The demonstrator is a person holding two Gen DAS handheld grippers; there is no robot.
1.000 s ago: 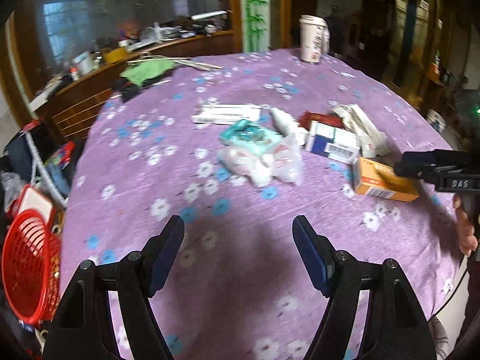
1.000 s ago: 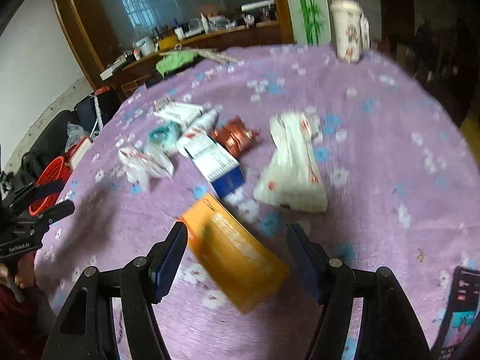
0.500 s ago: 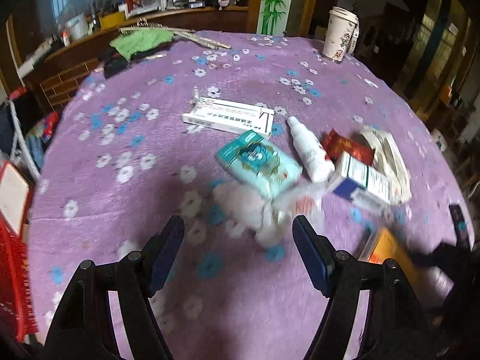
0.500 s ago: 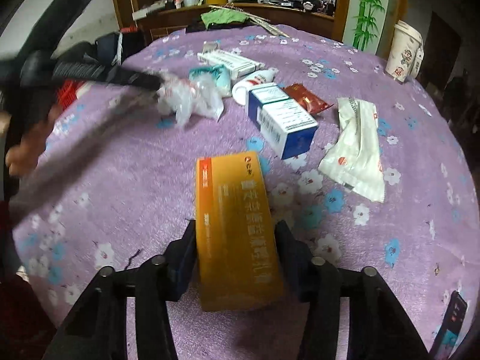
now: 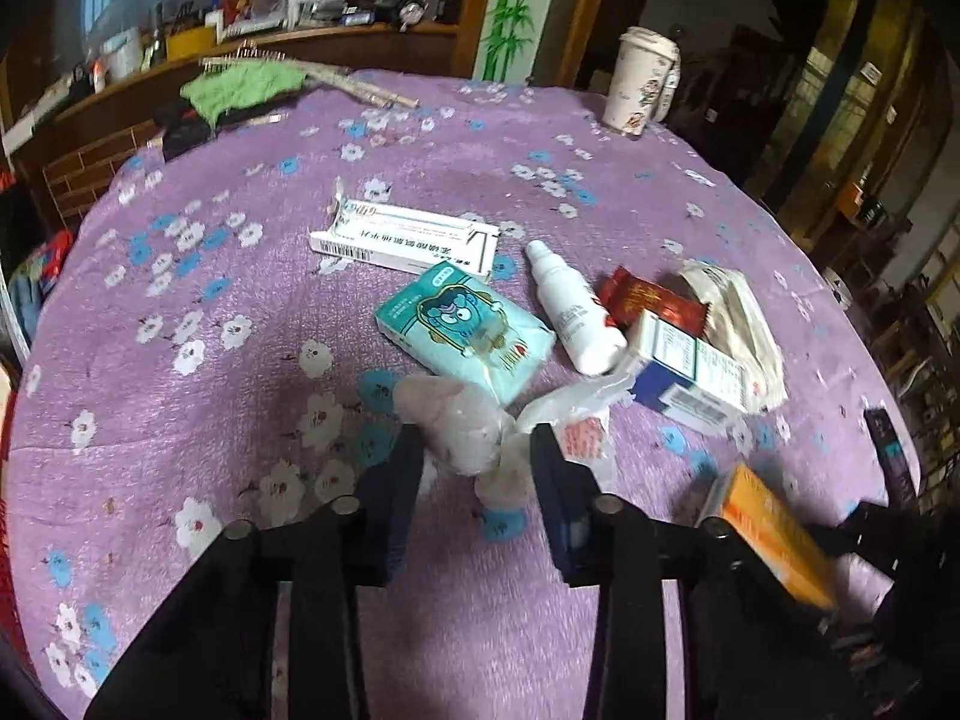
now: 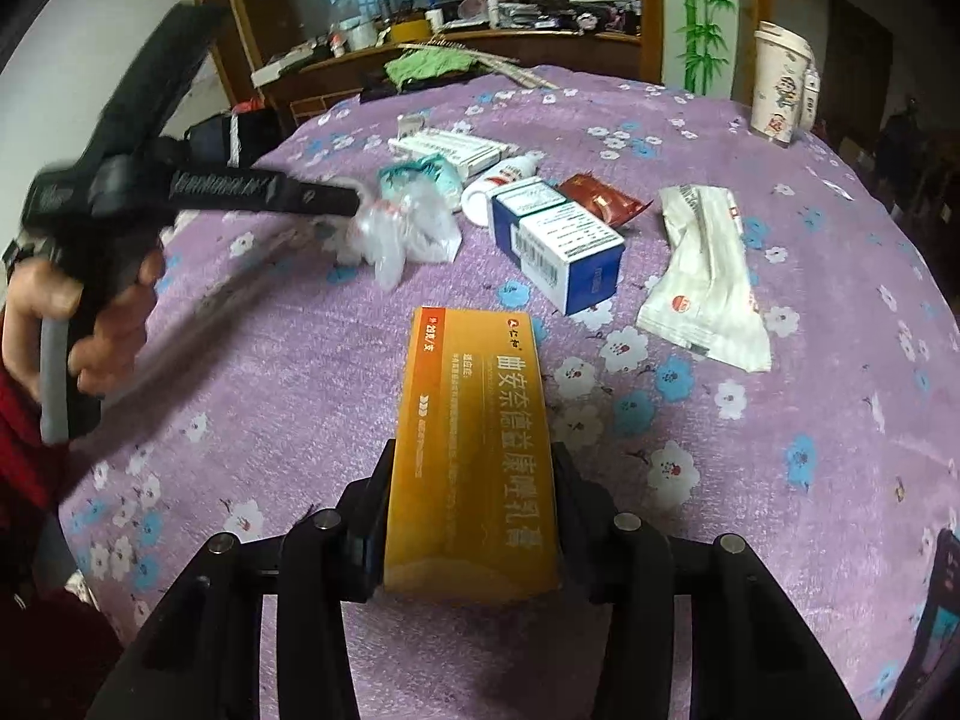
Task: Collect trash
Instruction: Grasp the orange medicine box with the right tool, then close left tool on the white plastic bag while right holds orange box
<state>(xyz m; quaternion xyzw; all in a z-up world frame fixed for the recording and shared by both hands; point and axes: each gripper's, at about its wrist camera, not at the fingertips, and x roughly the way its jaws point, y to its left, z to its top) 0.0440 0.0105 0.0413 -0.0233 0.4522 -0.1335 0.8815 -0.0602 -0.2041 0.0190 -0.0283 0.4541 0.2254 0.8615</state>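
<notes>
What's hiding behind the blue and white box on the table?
Behind the blue and white box lies a red packet, partly showing. A white bottle sits beside it too. Whatever else the box covers cannot be seen.

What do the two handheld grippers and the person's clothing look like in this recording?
Both grippers, left gripper and right gripper, are black with angular linkage arms, silver pivot screws and dark blue finger pads. The left one's body bears white lettering, too blurred to read, above a grey handle. A red sleeve shows.
</notes>
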